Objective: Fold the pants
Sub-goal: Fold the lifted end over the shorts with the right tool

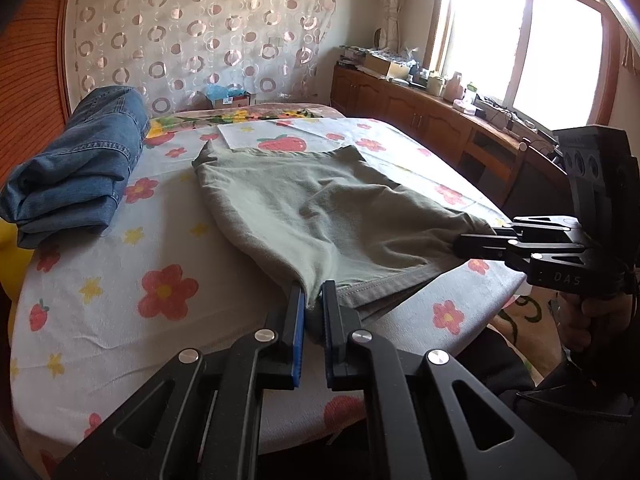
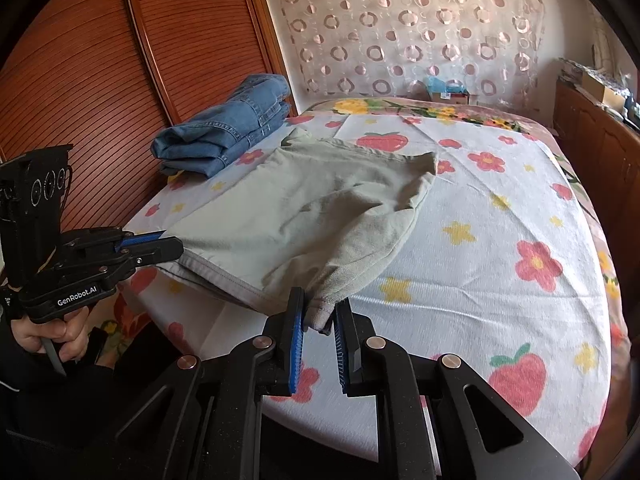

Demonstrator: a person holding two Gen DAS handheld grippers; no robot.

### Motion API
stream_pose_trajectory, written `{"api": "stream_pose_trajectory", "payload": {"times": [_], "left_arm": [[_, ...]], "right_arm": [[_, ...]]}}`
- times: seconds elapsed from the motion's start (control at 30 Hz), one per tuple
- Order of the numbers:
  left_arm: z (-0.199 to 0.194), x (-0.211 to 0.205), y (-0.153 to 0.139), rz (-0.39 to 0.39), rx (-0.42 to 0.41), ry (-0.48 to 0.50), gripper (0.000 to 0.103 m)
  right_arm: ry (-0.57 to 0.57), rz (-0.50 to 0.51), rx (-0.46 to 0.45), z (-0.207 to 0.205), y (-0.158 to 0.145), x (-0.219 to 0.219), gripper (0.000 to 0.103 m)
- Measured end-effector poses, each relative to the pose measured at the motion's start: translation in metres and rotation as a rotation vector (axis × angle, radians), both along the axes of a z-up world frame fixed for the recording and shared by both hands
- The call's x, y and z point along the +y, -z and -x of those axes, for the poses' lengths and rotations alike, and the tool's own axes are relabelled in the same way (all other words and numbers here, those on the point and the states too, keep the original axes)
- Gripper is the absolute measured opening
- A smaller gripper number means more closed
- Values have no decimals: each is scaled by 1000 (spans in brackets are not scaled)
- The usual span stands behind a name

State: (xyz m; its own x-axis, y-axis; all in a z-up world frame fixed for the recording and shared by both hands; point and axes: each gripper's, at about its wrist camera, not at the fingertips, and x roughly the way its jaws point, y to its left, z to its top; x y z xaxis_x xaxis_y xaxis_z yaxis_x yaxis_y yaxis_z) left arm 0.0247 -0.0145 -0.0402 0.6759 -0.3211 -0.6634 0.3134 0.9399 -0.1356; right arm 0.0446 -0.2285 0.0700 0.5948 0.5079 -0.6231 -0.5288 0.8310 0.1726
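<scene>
Green pants point(image 1: 320, 216) lie on the flowery bed point(image 1: 100, 320). Left gripper point(image 1: 314, 300) pinches one near corner, right gripper point(image 2: 320, 312) pinches the other.

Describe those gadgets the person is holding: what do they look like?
Two matte black plastic handheld claws. The left claw and right claw each have angular linkage arms, silver rivets and ribbed blue finger pads. White lettering marks the bodies. The person wears dark sleeves.

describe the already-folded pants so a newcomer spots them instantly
Start at the bed with the flower-and-strawberry sheet. On its side nearest the slatted brown wooden wardrobe doors sits a thick folded stack of blue denim jeans. The flat pale green cotton pants beside them are thinner, held by tongs.
</scene>
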Motion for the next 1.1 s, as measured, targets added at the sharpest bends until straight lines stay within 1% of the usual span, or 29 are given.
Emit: {"api": "stream_pose_trajectory", "payload": {"times": [0.27,0.47,0.6,0.73,0.9,1.1], "left_arm": [[7,2,-4,-5,-12,10,9],[12,-1,-11,-3,-32,16,9],[7,1,-13,6,-33,17,9],[-13,4,-17,1,-47,8,9],[-43,4,-32,11,-77,1,9],[-82,6,-42,-7,-92,-23,9]], "right_arm": [[1,-3,2,7,13,-6,14],[0,-13,-8,9,11,-9,14],[5,-20,-22,5,7,-10,14],[16,-44,-34,-12,5,-9,14],[40,-61,-50,-40,1,-5,14],[75,-95,-65,-73,-3,-1,14]]}}
